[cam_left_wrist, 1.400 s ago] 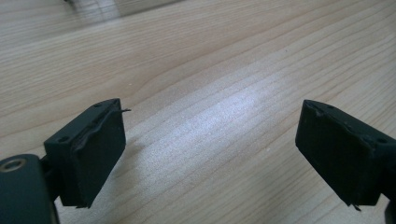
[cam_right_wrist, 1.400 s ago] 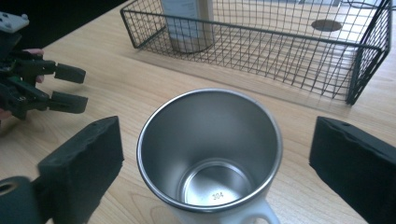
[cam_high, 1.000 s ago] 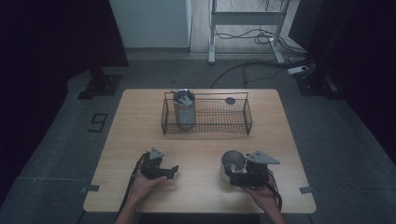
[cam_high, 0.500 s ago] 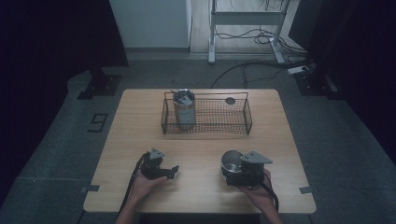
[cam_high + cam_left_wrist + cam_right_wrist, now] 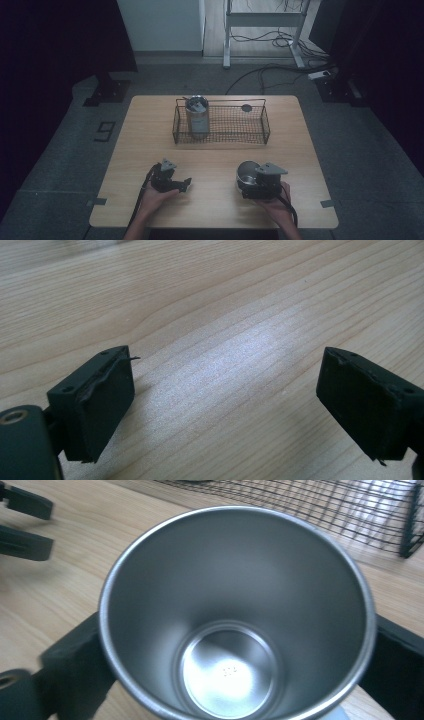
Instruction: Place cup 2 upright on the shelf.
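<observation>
Steel cup [image 5: 235, 625] upright on counter [image 5: 215, 160] near its front right, set between right gripper [image 5: 252, 186] jaws, pads against both sides, left gripper [image 5: 225, 405] jaws apart over bare wood, well left of cup

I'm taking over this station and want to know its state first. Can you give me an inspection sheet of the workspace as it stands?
Surface: wooden table, bare between the things.
Job's things: steel cup between the right gripper's jaws, mouth toward its camera, empty; second steel cup upright at the left end of the wire basket.
Clutter: nothing seen.
Grippers: left gripper open, nothing between its jaws, low over the table; right gripper shut on the cup.
Cables: one trails from each gripper; more lie on the floor beyond the table.
Surroundings: grey floor, desk frame, dark curtains at both sides.
</observation>
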Tool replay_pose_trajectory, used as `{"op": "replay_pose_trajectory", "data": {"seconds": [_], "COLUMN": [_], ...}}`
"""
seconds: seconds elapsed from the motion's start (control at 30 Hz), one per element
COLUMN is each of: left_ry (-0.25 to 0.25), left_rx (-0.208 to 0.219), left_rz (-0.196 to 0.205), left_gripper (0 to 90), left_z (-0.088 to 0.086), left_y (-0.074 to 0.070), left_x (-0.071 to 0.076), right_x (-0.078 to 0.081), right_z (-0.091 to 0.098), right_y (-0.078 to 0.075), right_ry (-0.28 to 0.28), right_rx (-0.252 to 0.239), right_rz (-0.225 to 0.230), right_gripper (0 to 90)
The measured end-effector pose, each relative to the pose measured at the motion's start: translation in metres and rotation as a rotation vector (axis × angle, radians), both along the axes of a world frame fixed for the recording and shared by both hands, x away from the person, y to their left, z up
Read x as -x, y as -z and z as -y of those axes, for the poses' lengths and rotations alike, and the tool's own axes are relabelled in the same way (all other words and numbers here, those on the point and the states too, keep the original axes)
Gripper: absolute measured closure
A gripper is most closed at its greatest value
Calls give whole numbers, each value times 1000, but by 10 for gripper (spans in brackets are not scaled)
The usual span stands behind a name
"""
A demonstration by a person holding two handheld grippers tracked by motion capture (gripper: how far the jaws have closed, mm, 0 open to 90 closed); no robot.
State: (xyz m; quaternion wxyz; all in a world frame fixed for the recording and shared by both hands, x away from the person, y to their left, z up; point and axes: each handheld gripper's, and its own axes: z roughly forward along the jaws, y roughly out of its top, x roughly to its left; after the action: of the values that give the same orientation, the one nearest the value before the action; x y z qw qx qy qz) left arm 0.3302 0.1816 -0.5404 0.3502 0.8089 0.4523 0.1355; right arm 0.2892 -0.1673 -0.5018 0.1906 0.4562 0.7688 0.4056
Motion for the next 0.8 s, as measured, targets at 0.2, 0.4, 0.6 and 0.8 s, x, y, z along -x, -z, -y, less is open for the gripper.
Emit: {"op": "replay_pose_trajectory", "data": {"seconds": [0.2, 0.4, 0.6, 0.8], "left_ry": [-2, -1, -1, 0], "left_rx": [-2, -3, -4, -4], "left_rz": [0, 0, 0, 0], "left_gripper": [88, 87, 88, 88], "left_z": [-1, 0, -1, -1], "left_y": [0, 0, 0, 0], "left_x": [0, 0, 0, 0], "right_x": [0, -1, 0, 0], "right_z": [0, 1, 1, 2], "right_y": [0, 0, -1, -2], "right_ry": [-7, -15, -7, -4], "right_rx": [12, 17, 19, 7], "right_rz": [11, 18, 26, 23], "right_gripper": [65, 68, 71, 73]}}
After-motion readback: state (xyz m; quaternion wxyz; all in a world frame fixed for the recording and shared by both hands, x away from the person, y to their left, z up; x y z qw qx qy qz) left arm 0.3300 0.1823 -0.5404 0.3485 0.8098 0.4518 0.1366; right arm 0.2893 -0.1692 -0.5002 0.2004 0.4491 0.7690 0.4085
